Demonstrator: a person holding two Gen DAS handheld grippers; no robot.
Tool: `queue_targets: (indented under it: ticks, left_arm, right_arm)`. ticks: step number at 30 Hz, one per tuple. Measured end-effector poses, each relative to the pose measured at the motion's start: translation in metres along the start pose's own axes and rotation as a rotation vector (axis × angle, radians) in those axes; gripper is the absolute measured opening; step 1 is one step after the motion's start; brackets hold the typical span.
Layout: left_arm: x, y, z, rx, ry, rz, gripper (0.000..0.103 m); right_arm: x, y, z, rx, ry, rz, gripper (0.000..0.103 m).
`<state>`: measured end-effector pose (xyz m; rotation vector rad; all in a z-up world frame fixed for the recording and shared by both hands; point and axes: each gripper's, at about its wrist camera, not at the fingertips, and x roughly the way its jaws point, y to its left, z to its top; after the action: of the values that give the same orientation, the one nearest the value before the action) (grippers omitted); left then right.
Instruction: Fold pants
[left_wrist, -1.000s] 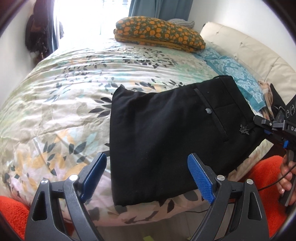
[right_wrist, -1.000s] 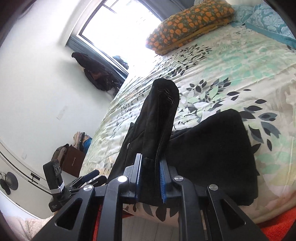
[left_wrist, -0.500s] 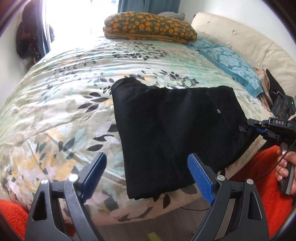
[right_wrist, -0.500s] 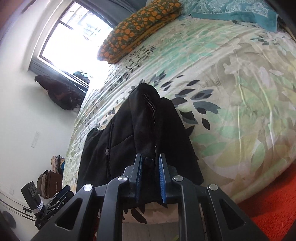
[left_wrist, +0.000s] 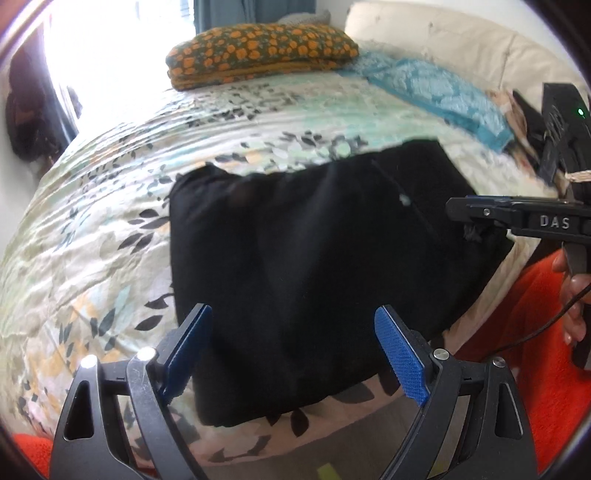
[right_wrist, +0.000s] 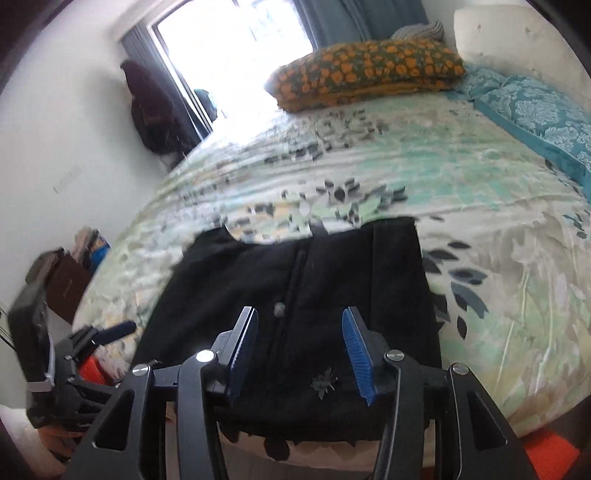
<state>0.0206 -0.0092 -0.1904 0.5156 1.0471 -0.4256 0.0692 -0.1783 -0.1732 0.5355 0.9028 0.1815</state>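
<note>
The folded black pants (left_wrist: 314, 280) lie flat at the near edge of the bed (left_wrist: 92, 229), one corner reaching the mattress edge. The leaf-print cover beyond and left of the pants is unobstructed as far as the orange-patterned pillow (left_wrist: 262, 51) and the teal pillow (left_wrist: 436, 88).

The left wrist view shows the right hand-held gripper (left_wrist: 476, 218) from the side at the pants' right corner, plus fingers (left_wrist: 572, 295) on its handle. The right wrist view shows the pocket button (right_wrist: 279, 308) and the window (right_wrist: 236, 44).

Left hand-held gripper (left_wrist: 291, 343): released, jaws wide, hovering over the near hem, grasping nothing. Right hand-held gripper (right_wrist: 299, 354): jaws have just been opening; pads stand apart above the cloth, not pressing it.
</note>
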Motion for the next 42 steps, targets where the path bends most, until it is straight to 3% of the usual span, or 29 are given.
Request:
queue_targets:
  ticks: [2,3,7,12,14,16,19,21,22,24,27,32,34,36,38,42]
  left_arm:
    - [0.02,-0.009,-0.01,0.041,0.097,0.019,0.092]
    - [0.019,-0.009,-0.014,0.03,0.093,0.014,0.092]
    - [-0.001,0.001,-0.014,-0.022,0.087,-0.01,0.093]
    - [-0.018,0.033,0.023,-0.154,0.002,-0.018,0.093]
    - [-0.007,0.037,0.038,-0.187,0.011,-0.014,0.093]
    - [0.01,0.03,0.044,-0.171,0.032,0.013,0.093]
    - [0.048,0.008,0.033,-0.05,0.138,0.117,0.094]
    - [0.05,-0.002,0.025,0.003,0.114,0.162,0.095]
    - [0.044,-0.001,0.026,0.005,0.115,0.164,0.095]
    - [0.033,0.007,0.036,-0.004,0.117,0.138,0.095]
    - [0.025,0.023,0.067,-0.048,0.055,0.107,0.095]
    - [0.067,0.061,0.108,-0.16,0.086,0.109,0.095]
    - [0.099,0.08,0.106,-0.219,0.189,0.143,0.098]
    - [0.113,0.097,0.092,-0.297,0.227,0.08,0.1]
    - [0.102,0.107,0.086,-0.367,0.213,0.051,0.098]
    - [0.044,0.102,0.071,-0.347,0.134,0.024,0.098]
  right_arm:
    - [0.029,-0.014,-0.02,0.022,0.107,-0.069,0.034]
    - [0.033,-0.02,-0.028,0.032,0.124,-0.057,0.034]
    - [0.02,-0.026,-0.031,0.04,0.095,-0.032,0.033]
    - [-0.019,-0.01,-0.005,0.013,-0.084,-0.077,0.057]
    - [-0.019,-0.001,0.019,-0.029,-0.107,-0.076,0.059]
    - [-0.005,0.004,0.039,-0.058,-0.079,-0.074,0.059]
    - [0.038,-0.002,0.043,-0.081,0.025,-0.13,0.059]
    - [0.078,-0.014,0.028,-0.102,0.172,-0.181,0.062]
    - [0.081,-0.016,0.021,-0.131,0.167,-0.203,0.062]
    - [0.069,-0.015,0.021,-0.136,0.127,-0.197,0.062]
    - [0.043,-0.007,0.034,-0.11,0.041,-0.167,0.062]
    - [0.051,0.01,0.063,-0.129,0.017,-0.128,0.063]
    - [0.075,0.001,0.063,-0.12,0.072,-0.154,0.067]
    - [0.098,-0.014,0.055,-0.103,0.147,-0.174,0.067]
    - [0.092,-0.018,0.052,-0.083,0.114,-0.147,0.067]
    - [0.044,-0.008,0.05,-0.042,0.031,-0.11,0.068]
